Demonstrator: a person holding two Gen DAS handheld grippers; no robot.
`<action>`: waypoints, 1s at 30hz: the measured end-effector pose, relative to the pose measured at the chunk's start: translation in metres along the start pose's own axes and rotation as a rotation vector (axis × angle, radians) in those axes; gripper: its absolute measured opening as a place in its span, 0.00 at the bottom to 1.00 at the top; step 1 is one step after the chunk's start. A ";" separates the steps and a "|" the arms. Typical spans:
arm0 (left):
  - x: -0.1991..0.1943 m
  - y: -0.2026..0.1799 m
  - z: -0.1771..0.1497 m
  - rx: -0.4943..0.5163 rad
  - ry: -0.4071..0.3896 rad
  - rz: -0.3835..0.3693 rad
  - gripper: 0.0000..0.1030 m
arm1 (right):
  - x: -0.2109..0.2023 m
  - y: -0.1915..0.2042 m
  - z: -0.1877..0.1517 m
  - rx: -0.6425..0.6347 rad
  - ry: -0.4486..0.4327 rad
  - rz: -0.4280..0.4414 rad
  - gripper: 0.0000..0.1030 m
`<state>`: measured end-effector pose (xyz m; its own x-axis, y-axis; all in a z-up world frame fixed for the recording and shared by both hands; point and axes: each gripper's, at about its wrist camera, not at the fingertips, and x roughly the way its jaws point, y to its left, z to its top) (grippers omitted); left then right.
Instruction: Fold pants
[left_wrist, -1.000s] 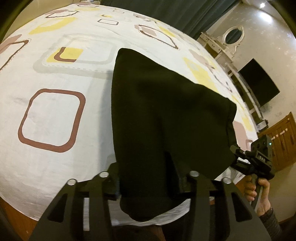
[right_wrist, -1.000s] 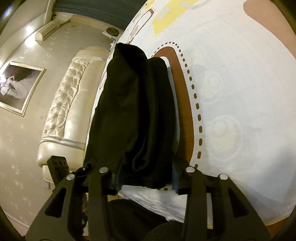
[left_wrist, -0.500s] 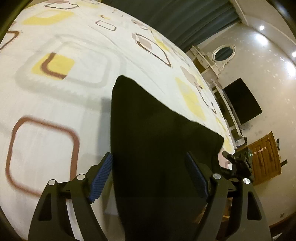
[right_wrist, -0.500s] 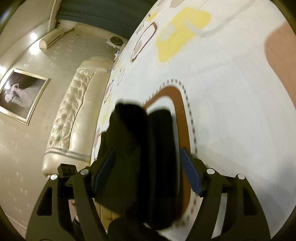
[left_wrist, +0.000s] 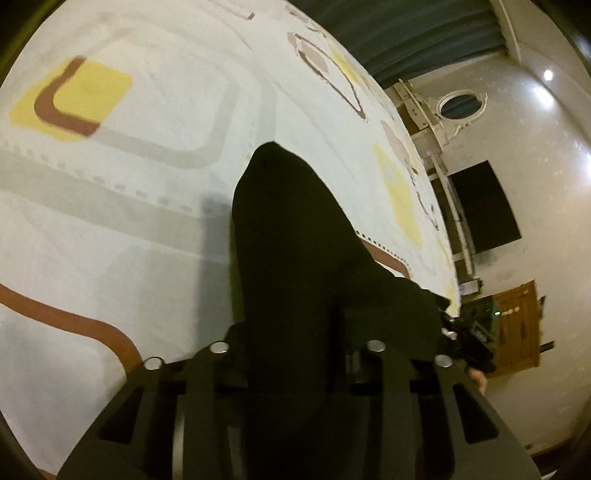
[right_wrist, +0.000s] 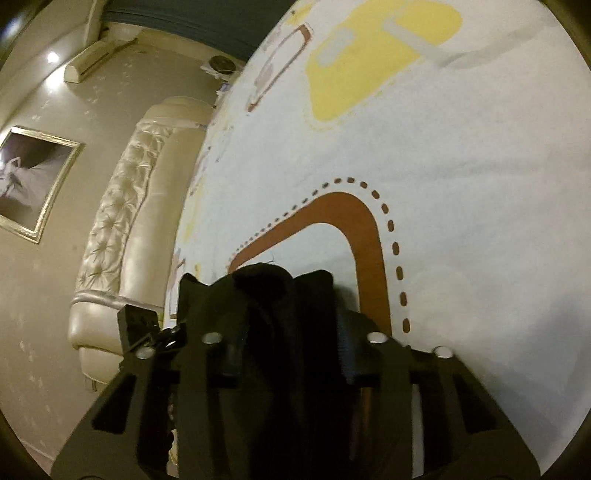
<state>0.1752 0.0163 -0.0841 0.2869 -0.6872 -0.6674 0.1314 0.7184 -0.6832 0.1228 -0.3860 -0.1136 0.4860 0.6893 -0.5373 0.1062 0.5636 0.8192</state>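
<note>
Left gripper (left_wrist: 295, 354) and right gripper (right_wrist: 291, 343) each clenched on black pants (left_wrist: 295, 240); fabric bunched above bedsheet (left_wrist: 110, 221). Judgement: keep both gripped edges level and taut; lay far edge down first.

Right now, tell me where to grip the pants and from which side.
Grip the near edge of the pants, the end hanging off the bed toward you, coming in from the bed's near side. The fabric lies in a long folded strip running away across the bed, so only that end is free. The left gripper and right gripper appear to be clamped there already.
</note>
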 end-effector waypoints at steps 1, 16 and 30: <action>-0.002 -0.003 0.000 0.014 -0.006 0.016 0.29 | -0.002 0.003 0.000 -0.009 -0.008 0.002 0.30; -0.013 -0.034 0.087 0.182 -0.151 0.257 0.22 | 0.029 0.056 0.070 -0.129 -0.090 0.027 0.27; 0.026 -0.005 0.096 0.216 -0.111 0.366 0.26 | 0.082 0.002 0.098 0.023 -0.052 0.008 0.28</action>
<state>0.2733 0.0055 -0.0696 0.4502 -0.3754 -0.8102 0.1939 0.9268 -0.3217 0.2478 -0.3734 -0.1364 0.5316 0.6687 -0.5198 0.1219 0.5469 0.8283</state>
